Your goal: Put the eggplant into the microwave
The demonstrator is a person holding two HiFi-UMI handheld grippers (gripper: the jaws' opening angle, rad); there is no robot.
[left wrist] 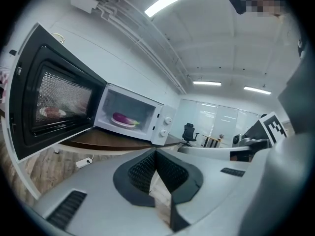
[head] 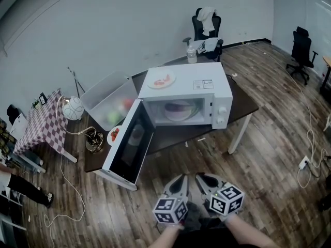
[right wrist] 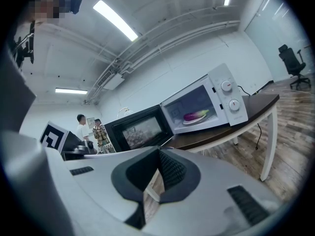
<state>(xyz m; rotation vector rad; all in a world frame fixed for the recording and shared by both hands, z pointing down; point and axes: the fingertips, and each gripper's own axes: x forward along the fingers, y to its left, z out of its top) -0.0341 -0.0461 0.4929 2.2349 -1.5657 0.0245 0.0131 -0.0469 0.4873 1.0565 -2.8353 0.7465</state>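
Observation:
The white microwave (head: 207,87) stands on a dark table (head: 243,105) with its door (head: 126,146) swung wide open to the left. The purple eggplant (head: 178,109) lies on a plate inside the cavity; it also shows as the eggplant (left wrist: 123,118) in the left gripper view and the eggplant (right wrist: 195,115) in the right gripper view. My left gripper (head: 178,182) and right gripper (head: 204,181) hang side by side over the wooden floor, well short of the table. Both the left gripper (left wrist: 156,154) and the right gripper (right wrist: 158,154) are shut with nothing in them.
A plate of red food (head: 161,80) rests on the microwave's top. A clear plastic bin (head: 111,99) and a small plate (head: 115,134) sit left of the door. A water bottle (head: 192,53), office chairs (head: 207,27), a checkered table (head: 44,123) and floor cables (head: 310,149) surround the table. Two people (right wrist: 91,132) stand far off.

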